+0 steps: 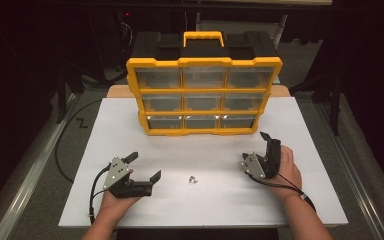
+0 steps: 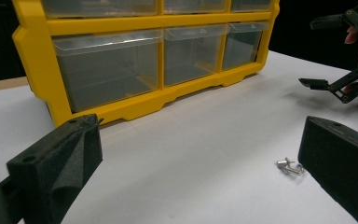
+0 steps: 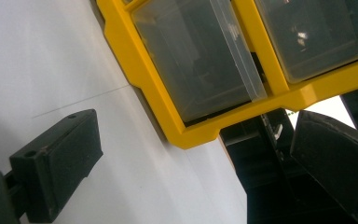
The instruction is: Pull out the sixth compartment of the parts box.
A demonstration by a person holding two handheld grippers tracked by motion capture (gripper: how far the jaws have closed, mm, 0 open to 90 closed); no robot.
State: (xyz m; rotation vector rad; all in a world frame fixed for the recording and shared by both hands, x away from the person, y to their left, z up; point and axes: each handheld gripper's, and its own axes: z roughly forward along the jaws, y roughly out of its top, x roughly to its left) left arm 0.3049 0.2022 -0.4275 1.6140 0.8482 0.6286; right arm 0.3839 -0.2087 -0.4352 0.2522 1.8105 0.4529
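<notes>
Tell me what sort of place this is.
Probably a lab recording station: a white table in a dark room, a yellow drawer organizer, small metal hardware, and cabled hand-held grippers.

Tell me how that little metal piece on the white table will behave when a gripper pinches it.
The small metal piece looks tiny against the left gripper's wide-open jaws, so it is probably light and easy to miss. Its shiny surface may slip on the pads. It lies flat on the white table with an irregular shape, so it should skid rather than roll.
</notes>
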